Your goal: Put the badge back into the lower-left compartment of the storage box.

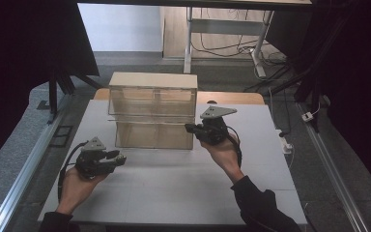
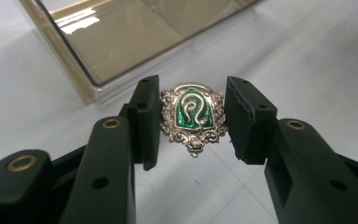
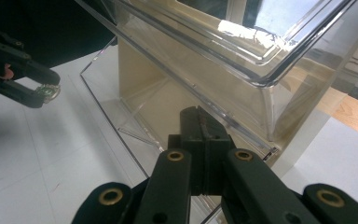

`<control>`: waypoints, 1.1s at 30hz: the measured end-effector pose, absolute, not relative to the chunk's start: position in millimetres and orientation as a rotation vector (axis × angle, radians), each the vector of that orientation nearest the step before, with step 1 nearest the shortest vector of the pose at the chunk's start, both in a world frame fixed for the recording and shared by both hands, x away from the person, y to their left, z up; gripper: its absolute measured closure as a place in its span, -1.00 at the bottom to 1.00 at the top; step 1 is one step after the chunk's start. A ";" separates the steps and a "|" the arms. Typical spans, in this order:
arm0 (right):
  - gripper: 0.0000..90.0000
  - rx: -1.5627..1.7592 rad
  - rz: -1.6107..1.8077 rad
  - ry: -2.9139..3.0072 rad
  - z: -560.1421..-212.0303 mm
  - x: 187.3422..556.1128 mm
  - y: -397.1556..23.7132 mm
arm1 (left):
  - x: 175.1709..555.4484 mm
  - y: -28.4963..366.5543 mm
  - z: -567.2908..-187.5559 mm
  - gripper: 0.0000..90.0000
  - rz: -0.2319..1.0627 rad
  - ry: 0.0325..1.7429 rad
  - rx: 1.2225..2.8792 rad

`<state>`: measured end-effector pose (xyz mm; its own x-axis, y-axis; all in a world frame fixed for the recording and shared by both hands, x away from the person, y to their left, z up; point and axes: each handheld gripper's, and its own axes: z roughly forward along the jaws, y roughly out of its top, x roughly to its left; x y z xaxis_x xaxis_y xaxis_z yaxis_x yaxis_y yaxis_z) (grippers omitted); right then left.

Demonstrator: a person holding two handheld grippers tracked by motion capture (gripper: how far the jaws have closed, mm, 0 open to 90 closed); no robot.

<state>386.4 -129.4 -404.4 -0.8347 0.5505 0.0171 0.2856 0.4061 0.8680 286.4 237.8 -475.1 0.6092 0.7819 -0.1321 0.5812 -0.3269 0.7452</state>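
The left gripper [image 2: 193, 116] sits low left of the high view, its jaws clamped on a silver crest badge [image 2: 193, 117] with a green enamel snake emblem. At centre frame, the right gripper [image 3: 204, 135] has its jaws pinched together on the thin clear edge of the two-tier acrylic drawer box [image 1: 153, 110] on the white table [image 1: 174, 183]. It looks like the drawer is being held open; next, the badge needs carrying across and dropping inside.

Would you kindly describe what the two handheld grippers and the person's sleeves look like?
Both the left gripper and the right gripper are black, each topped by a grey three-cornered plate and trailing a black cable. Up close, the jaws are matte black blocks with brass-coloured rivets at the pivots. The person wears dark sleeves.
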 end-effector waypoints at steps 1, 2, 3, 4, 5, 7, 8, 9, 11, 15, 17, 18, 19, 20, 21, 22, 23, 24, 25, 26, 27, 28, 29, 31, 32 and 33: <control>1.00 0.732 1.398 2.393 -404.4 386.5 -129.4 | 287.4 238.4 -474.7 0.27 0.325 1.077 2.033; 1.00 0.732 1.398 2.393 -404.4 386.5 -129.4 | 288.5 238.7 -474.4 0.27 0.329 1.080 2.025; 1.00 0.732 1.398 2.393 -404.3 386.5 -129.4 | 289.6 239.0 -474.0 0.27 0.336 1.082 2.021; 1.00 0.731 1.397 2.393 -404.3 386.4 -129.4 | 290.7 239.1 -473.5 0.27 0.340 1.084 2.016; 1.00 0.731 1.397 2.393 -404.3 386.4 -129.4 | 291.5 239.1 -473.1 0.27 0.348 1.085 2.013; 1.00 0.731 1.394 2.393 -404.2 386.5 -129.4 | 294.3 239.1 -471.7 0.27 0.356 1.084 2.002; 1.00 0.731 1.394 2.393 -404.2 386.4 -129.4 | 295.3 238.9 -471.1 0.27 0.361 1.083 1.996; 1.00 0.731 1.394 2.393 -404.2 386.4 -129.4 | 296.7 238.5 -470.6 0.27 0.365 1.083 1.992; 1.00 0.731 1.394 2.393 -404.2 386.5 -129.4 | 299.4 237.1 -469.9 0.27 0.377 1.083 1.989; 1.00 0.731 1.397 2.393 -404.3 386.5 -129.4 | 305.5 234.7 -468.9 0.27 0.395 1.078 1.992; 1.00 0.731 1.397 2.393 -404.3 386.5 -129.4 | 308.4 234.0 -468.3 0.27 0.404 1.077 1.988; 1.00 0.731 1.397 2.393 -404.3 386.5 -129.4 | 309.8 233.5 -468.0 0.27 0.409 1.079 1.984; 1.00 0.731 1.397 2.393 -404.3 386.5 -129.4 | 311.3 233.2 -467.6 0.27 0.414 1.080 1.983; 1.00 0.731 1.397 2.393 -404.3 386.5 -129.4 | 312.9 233.0 -467.4 0.27 0.417 1.081 1.979; 1.00 0.731 1.397 2.392 -404.3 386.6 -129.4 | 314.6 232.8 -467.2 0.27 0.416 1.084 1.975; 1.00 0.731 1.397 2.393 -404.3 386.6 -129.4 | 316.3 232.6 -467.1 0.27 0.419 1.083 1.975; 1.00 0.731 1.397 2.393 -404.4 386.6 -129.4 | 317.8 231.8 -467.3 0.27 0.422 1.087 1.972; 1.00 0.731 1.396 2.393 -404.4 386.6 -129.4 | 319.3 231.3 -467.4 0.27 0.430 1.086 1.974; 1.00 0.732 1.397 2.392 -404.4 386.6 -129.3 | 320.5 230.6 -467.5 0.27 0.436 1.087 1.974; 1.00 0.731 1.395 2.394 -404.3 386.6 -129.4 | 322.0 230.0 -467.5 0.27 0.447 1.083 1.975; 1.00 0.731 1.400 2.392 -404.4 386.6 -129.3 | 322.7 229.6 -467.5 0.27 0.453 1.085 1.974; 1.00 0.731 1.400 2.392 -404.5 386.7 -129.3 | 323.8 229.4 -467.4 0.27 0.460 1.085 1.973; 1.00 0.731 1.401 2.392 -404.5 386.7 -129.3 | 325.0 229.1 -467.5 0.27 0.464 1.086 1.971; 1.00 0.730 1.397 2.392 -404.3 386.7 -129.4 | 327.4 228.6 -467.9 0.27 0.465 1.087 1.970; 1.00 0.731 1.396 2.392 -404.2 386.7 -129.4 | 328.5 228.1 -468.3 0.27 0.470 1.086 1.972; 1.00 0.731 1.395 2.392 -404.2 386.7 -129.4 | 329.6 227.3 -468.7 0.27 0.472 1.086 1.974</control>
